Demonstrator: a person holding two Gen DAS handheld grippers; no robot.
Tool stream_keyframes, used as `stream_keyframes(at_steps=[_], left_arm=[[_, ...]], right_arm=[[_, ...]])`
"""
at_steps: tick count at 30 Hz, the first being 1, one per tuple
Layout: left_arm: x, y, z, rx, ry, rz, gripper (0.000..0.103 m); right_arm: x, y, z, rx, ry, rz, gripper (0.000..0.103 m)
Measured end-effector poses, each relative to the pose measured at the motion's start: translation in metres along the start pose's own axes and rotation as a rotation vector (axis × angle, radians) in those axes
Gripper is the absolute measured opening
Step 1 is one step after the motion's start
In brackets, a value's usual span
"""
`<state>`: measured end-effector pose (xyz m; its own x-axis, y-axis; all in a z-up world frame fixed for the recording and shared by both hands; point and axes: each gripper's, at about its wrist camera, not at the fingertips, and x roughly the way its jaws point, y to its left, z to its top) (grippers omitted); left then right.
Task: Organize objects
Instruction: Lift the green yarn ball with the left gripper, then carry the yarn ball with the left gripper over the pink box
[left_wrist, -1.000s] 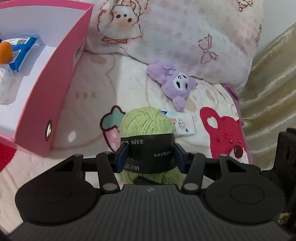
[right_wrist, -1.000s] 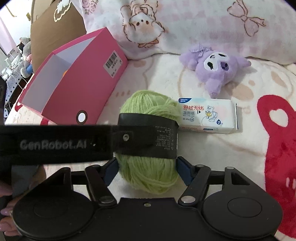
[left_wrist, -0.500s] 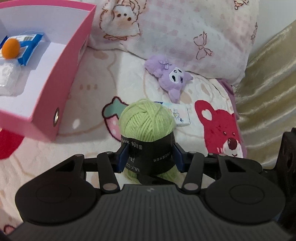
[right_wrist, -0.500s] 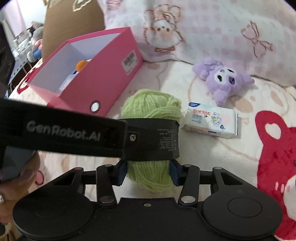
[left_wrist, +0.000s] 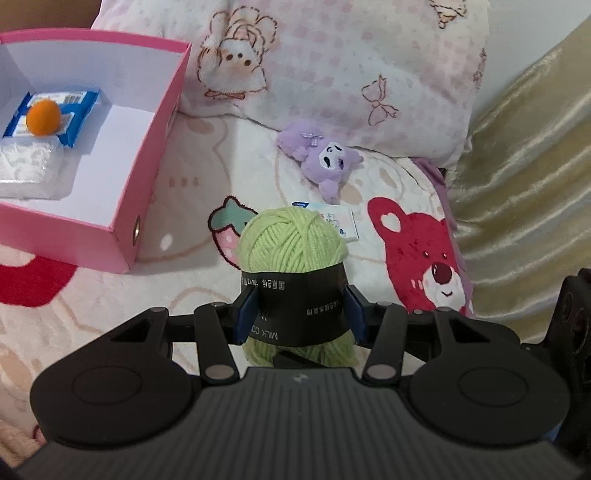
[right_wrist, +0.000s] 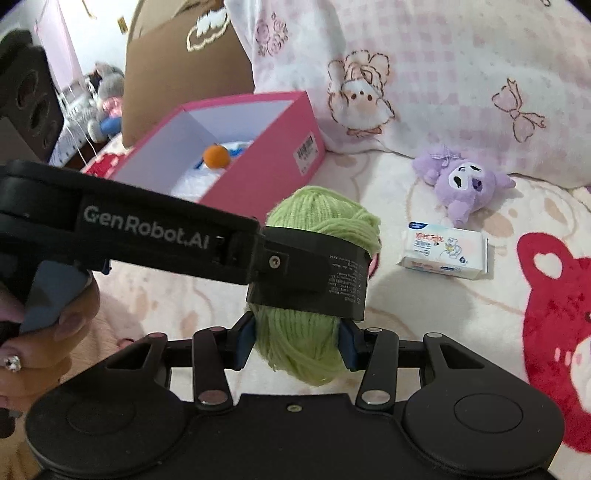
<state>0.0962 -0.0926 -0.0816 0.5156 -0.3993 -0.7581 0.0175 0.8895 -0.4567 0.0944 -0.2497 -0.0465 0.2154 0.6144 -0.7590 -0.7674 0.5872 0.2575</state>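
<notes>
Jaws: you have both grippers, left (left_wrist: 297, 314) and right (right_wrist: 295, 341), clamped on one green yarn ball (left_wrist: 291, 243), so it hangs steady above the bed (left_wrist: 192, 280).
Destination: pink box (left_wrist: 147, 177), far left, looks the likely place for it.

Left claw (left_wrist: 298, 319) grips green yarn ball (left_wrist: 293, 243).

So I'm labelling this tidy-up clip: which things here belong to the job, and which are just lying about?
Job:
- green yarn ball, held by left gripper and right gripper
- pink box
- wipes pack
- purple plush toy

Lying about:
- pillow
- blanket
- brown cushion
</notes>
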Motion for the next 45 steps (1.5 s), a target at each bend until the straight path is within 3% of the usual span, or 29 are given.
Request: stream_keyframes(at_steps=[9,19,30,45], left_arm=[[-0.026,-0.002,0.002,0.058,0.087,0.0,0.048],[-0.082,0.002,-0.005,0.064,0.098,-0.016,0.048],[-0.134,0.013,-0.008,0.039,0.036,-0.018,0.048],[-0.206,0.03,0.012,0.031,-0.158,-0.019,0.049]], right_arm=[[-0.018,0.012,-0.008,0.082,0.009,0.094,0.053],[-0.047,0.05,-0.001,0.127,0.041,0.118,0.051],[-0.062,0.089,0.01,0.07,0.045,0.125,0.051],[-0.082,0.134,0.053,-0.014,-0.055,0.166,0.052]])
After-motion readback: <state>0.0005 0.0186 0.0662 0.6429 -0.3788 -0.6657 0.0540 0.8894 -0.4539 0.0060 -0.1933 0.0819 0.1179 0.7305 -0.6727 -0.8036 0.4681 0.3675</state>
